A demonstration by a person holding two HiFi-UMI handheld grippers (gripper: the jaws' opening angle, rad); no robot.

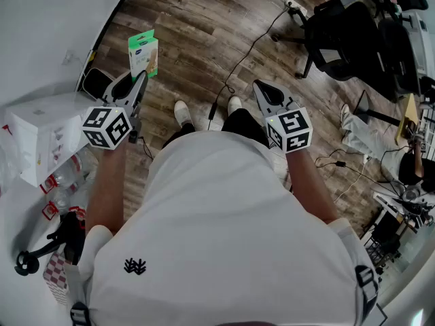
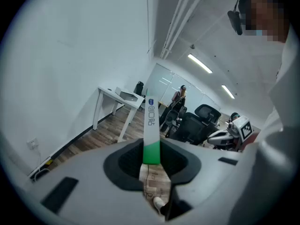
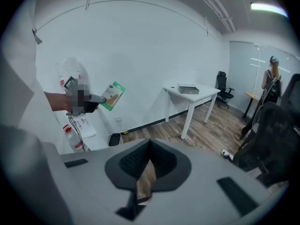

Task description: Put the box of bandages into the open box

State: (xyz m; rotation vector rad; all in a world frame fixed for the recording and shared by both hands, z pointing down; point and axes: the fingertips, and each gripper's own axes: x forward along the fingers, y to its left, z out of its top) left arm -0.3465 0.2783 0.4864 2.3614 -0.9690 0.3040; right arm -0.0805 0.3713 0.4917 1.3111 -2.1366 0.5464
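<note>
The box of bandages [image 1: 143,54], green and white, is held up in the air over the wooden floor, with my left gripper [image 1: 136,81] shut on its lower end. In the left gripper view the box of bandages [image 2: 151,130] stands edge-on between the pads. The right gripper view shows the same box of bandages [image 3: 111,95] from the side, at the tip of my left gripper [image 3: 96,99]. A white open box [image 1: 41,138] lies on the white table to the left of that gripper. My right gripper [image 1: 262,90] hangs over the floor, shut and empty.
Water bottles [image 1: 64,182] and a black device [image 1: 47,246] lie on the white table [image 1: 20,202] near the open box. A flat black object [image 1: 98,81] sits on the floor by the wall. Cables [image 1: 245,53] cross the floor; an office chair [image 1: 343,36] stands far right.
</note>
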